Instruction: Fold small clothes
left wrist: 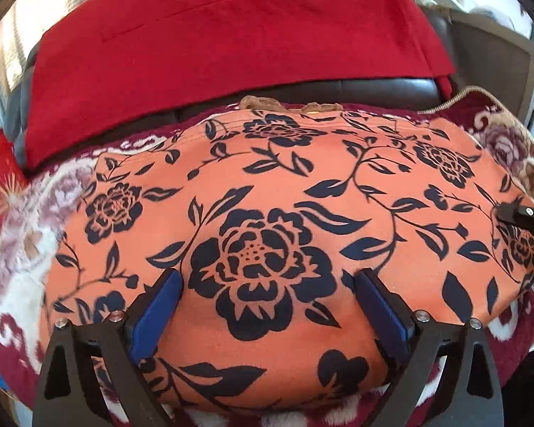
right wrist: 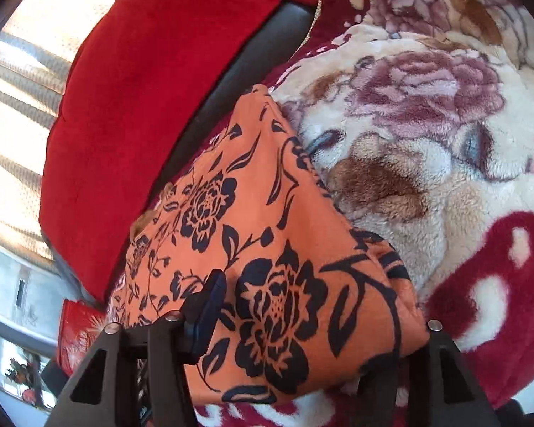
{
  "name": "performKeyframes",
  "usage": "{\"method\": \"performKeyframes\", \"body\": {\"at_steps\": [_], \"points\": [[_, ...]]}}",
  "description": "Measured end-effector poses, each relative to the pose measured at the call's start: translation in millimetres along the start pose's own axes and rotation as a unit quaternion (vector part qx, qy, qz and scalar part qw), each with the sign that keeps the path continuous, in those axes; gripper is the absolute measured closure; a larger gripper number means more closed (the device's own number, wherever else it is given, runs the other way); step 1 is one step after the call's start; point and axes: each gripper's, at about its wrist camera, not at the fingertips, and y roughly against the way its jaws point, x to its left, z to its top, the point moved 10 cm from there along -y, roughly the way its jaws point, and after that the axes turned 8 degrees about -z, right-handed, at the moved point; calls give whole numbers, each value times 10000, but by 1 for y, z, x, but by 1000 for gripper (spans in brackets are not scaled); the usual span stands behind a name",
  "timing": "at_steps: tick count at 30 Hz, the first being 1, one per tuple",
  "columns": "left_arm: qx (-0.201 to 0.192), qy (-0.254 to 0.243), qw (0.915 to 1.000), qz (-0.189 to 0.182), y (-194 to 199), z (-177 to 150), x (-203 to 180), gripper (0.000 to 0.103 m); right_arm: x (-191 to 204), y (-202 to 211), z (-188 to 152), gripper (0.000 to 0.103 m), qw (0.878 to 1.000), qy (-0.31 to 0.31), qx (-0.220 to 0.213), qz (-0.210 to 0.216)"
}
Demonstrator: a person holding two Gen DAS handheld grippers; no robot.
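Left wrist view: I'm hovering the left gripper [left wrist: 267, 284] over the cloth [left wrist: 267, 192], jaws apart, nothing clamped. Cloth is lying flat on the blanket [left wrist: 21, 220], looking like a folded rectangle already, cushion [left wrist: 213, 53] at 12 o'clock. Right gripper [left wrist: 516, 213] is sitting on its 3 o'clock edge. On the right wrist cam I'm seeing that edge lying between my jaws; the right finger is hidden, so I can't tell if it's clamped. Probably one more fold remaining.
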Motion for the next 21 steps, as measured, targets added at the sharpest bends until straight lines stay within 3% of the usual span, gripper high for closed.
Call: {"method": "performKeyframes", "body": {"at_steps": [2,3,5,8,11,14,16,17,19,20,21], "points": [[-149,77,9998,-112,10,5,3,5,11,-1,1,54,9992,347,-10,-184],[-270,265,9992,-99,17,9,11,5,17,-1,2,76,9985,485,-13,-245],[-490,774,9955,-244,33,16,33,5,38,10,9,83,9955,837,-190,-393],[-812,1735,9809,-325,54,20,80,5,103,45,19,84,9850,1549,-722,-253],[-1015,2658,9587,-27,70,13,137,5,195,81,-4,85,9570,2629,-1215,143],[-1118,3637,9244,260,83,-9,197,5,264,81,-62,85,9204,3671,-1282,408],[-1133,4049,9063,417,87,-22,224,5,280,48,-109,85,9040,4153,-921,426],[-1128,4251,8967,505,90,-32,238,5,278,26,-129,85,9021,4254,-618,384],[-1062,4461,8865,618,92,-46,255,5,256,-38,-169,85,9043,4251,359,115],[-1021,4543,8828,626,93,-53,261,5,248,-56,-178,84,9076,4149,632,104],[-1010,4584,8808,626,92,-57,265,5,250,-59,-179,85,9122,4045,620,183]]}}
